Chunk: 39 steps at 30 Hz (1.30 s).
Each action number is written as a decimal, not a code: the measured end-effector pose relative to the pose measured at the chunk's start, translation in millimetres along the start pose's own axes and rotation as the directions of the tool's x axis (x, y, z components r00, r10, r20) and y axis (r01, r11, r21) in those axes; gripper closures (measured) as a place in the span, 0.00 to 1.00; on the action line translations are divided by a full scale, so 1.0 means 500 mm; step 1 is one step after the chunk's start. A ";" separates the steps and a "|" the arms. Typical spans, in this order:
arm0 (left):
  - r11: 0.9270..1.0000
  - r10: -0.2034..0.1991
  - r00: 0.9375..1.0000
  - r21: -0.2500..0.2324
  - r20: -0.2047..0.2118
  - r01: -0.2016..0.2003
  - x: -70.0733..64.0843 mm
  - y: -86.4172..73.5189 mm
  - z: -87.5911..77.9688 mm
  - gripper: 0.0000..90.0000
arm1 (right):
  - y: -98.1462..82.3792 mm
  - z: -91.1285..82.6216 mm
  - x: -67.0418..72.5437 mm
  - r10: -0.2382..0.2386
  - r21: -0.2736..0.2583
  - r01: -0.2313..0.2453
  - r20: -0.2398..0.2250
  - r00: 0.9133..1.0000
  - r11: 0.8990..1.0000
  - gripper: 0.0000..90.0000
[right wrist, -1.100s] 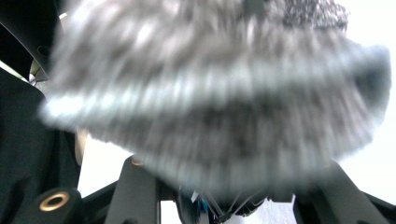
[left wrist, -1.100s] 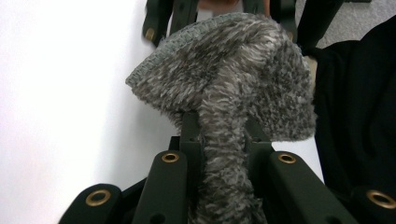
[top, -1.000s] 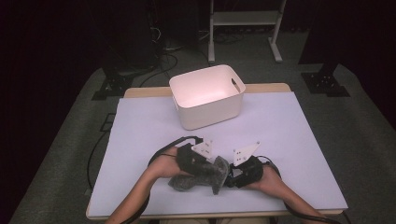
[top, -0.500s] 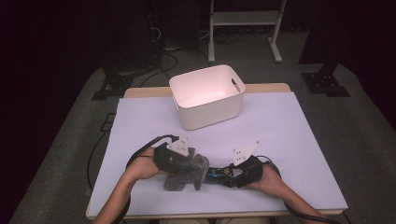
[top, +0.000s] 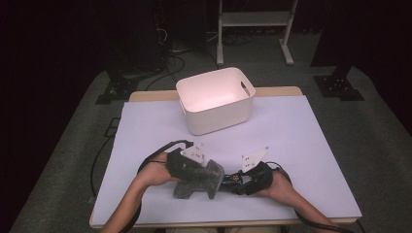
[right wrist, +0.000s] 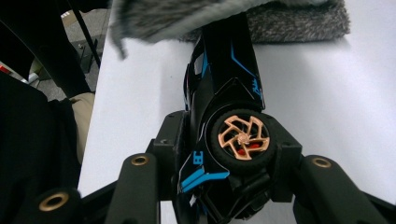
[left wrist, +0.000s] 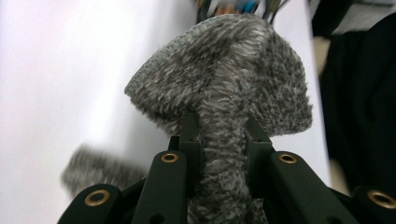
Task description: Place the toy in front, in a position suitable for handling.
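1. Left gripper [top: 204,172]: held in the person's left hand [top: 158,172] near the front edge of the table [top: 301,136]. In the left gripper view its two black jaws are clamped on a fold of a grey fuzzy sock [left wrist: 229,88]; the fabric is pinched between the pads and bulges out beyond them.
2. Grey fuzzy sock [top: 199,180]: one part is raised in the left gripper's jaws, and the rest hangs down to the white table surface just below and in front of that gripper. In the left gripper view a further blurred grey patch of it lies on the table to the lower left of the jaws.
3. Right gripper [top: 238,178]: held in the person's right hand [top: 277,184], just beside the left gripper and pointing towards it. Its jaws are closed on the sides of a toy car [right wrist: 224,135].
4. Toy car [top: 231,179]: black with blue markings and a copper-coloured wheel, gripped on edge between the right gripper's jaws. Its far end reaches forward under the sock's raised edge.
5. White tub [top: 216,99]: stands on the far half of the table, well apart from both grippers.
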State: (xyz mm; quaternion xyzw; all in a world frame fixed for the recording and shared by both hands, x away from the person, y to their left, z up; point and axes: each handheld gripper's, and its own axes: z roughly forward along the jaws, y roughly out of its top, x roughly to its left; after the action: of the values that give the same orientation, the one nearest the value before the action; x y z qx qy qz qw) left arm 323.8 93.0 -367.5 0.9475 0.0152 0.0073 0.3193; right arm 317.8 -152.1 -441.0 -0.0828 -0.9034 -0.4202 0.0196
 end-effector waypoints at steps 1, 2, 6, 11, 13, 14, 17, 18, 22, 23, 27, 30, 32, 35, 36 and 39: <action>1.000 0.021 1.000 0.016 0.002 -0.021 -0.001 0.012 0.010 0.83 | 0.000 0.000 0.001 0.000 0.000 0.000 0.001 1.000 1.000 0.62; 0.999 0.031 0.999 0.022 0.007 -0.032 0.000 0.024 0.023 0.83 | 0.000 0.000 0.002 0.002 0.000 -0.002 0.003 1.000 1.000 0.62; 0.997 0.070 0.995 0.012 0.065 -0.071 0.005 0.066 0.068 0.83 | 0.000 0.000 0.003 0.002 0.001 -0.002 0.007 1.000 1.000 0.62; 0.996 0.085 0.990 -0.011 0.113 -0.084 0.015 0.107 0.100 0.83 | -0.001 0.000 0.003 0.009 -0.002 -0.009 0.005 1.000 1.000 0.62; 0.996 0.093 0.989 -0.008 0.119 -0.092 0.015 0.115 0.107 0.83 | -0.001 0.000 0.003 0.005 -0.004 -0.005 0.008 1.000 1.000 0.62; 0.996 0.092 0.989 -0.012 0.119 -0.091 0.014 0.116 0.109 0.83 | -0.002 0.000 0.001 0.001 -0.005 -0.001 0.006 1.000 1.000 0.62; 0.996 0.089 0.989 -0.007 0.118 -0.089 0.013 0.113 0.107 0.83 | -0.002 0.000 0.001 0.002 -0.009 -0.002 0.006 1.000 1.000 0.62; 0.996 0.092 0.989 -0.005 0.116 -0.092 0.013 0.110 0.105 0.83 | -0.003 0.000 0.001 0.004 -0.008 -0.004 0.006 1.000 1.000 0.62; 0.998 0.066 0.992 -0.016 0.104 -0.065 0.018 0.090 0.092 0.83 | -0.002 0.000 0.003 0.016 -0.009 -0.016 0.004 1.000 1.000 0.62; 0.998 0.060 0.993 -0.017 0.098 -0.058 0.020 0.083 0.086 0.83 | -0.002 0.000 0.003 0.014 -0.009 -0.014 0.006 1.000 1.000 0.62; 1.000 0.029 0.997 0.003 0.077 -0.029 0.019 0.050 0.060 0.83 | -0.003 0.000 0.001 0.013 -0.010 -0.013 0.000 1.000 1.000 0.62; 1.000 0.008 0.998 -0.009 0.065 -0.007 0.017 0.025 0.040 0.82 | -0.002 0.000 0.000 0.013 -0.010 -0.013 -0.002 1.000 1.000 0.62; 1.000 0.001 0.999 0.002 0.048 -0.001 0.016 0.011 0.026 0.82 | -0.002 0.000 0.000 0.014 -0.008 -0.014 -0.001 1.000 1.000 0.62; 1.000 -0.019 0.999 -0.004 0.033 0.020 0.014 -0.010 0.010 0.82 | -0.003 0.000 -0.001 0.009 -0.009 -0.009 -0.001 1.000 1.000 0.62; 1.000 -0.021 0.999 -0.006 0.030 0.022 0.014 -0.017 0.006 0.82 | -0.003 0.000 0.000 0.013 -0.010 -0.013 -0.002 1.000 1.000 0.62; 0.999 -0.033 0.999 -0.015 0.019 0.033 0.013 -0.032 -0.004 0.82 | -0.003 0.000 -0.002 0.015 -0.009 -0.015 -0.004 1.000 1.000 0.62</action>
State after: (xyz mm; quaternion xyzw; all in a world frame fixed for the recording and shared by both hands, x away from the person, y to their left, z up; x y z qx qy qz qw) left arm 329.9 107.1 -375.4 0.9446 0.0276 -0.0068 0.3269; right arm 318.5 -153.4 -442.0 -0.0890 -0.9007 -0.4245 0.0243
